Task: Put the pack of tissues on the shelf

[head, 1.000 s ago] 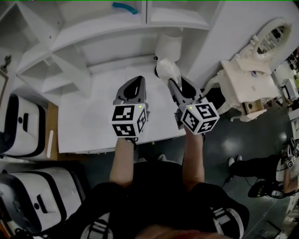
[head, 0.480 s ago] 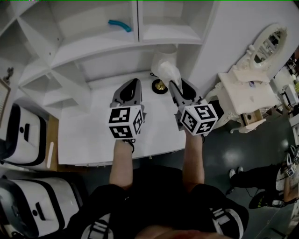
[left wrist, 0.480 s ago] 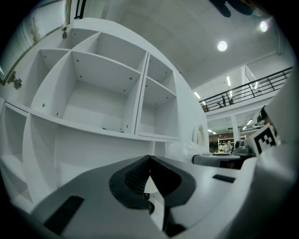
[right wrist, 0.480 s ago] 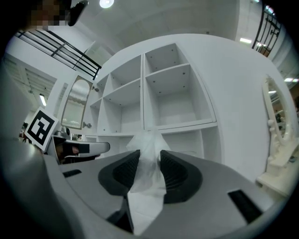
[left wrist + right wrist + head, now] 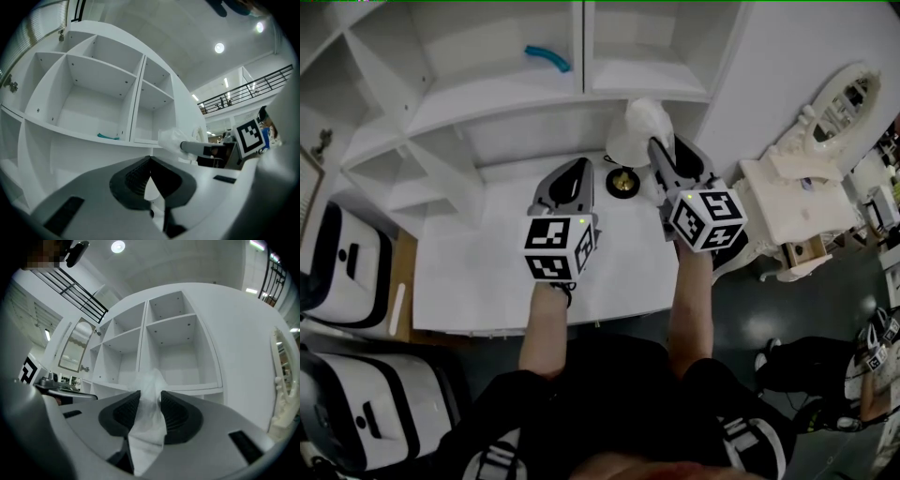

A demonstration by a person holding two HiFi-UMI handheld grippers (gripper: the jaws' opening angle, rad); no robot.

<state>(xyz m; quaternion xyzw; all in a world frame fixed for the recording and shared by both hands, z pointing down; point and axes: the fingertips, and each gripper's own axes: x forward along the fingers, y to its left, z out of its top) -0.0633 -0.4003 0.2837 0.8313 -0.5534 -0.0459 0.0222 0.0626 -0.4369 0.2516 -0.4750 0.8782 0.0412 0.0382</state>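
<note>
The pack of tissues [image 5: 643, 124] is clamped between the jaws of the right gripper [image 5: 662, 152] and sticks out past their tips, just in front of the white shelf [image 5: 487, 98], while the left gripper [image 5: 578, 173] beside it, over the table [image 5: 478, 253], has its jaws together on nothing.

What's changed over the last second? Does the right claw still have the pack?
The right claw has raised the pack of tissues towards the shelf, uncovering a small round brass-coloured object on the table. The left claw has risen a little beside it. Unchanged: right claw shut on the pack, left claw shut and empty, teal item on the shelf.
</note>
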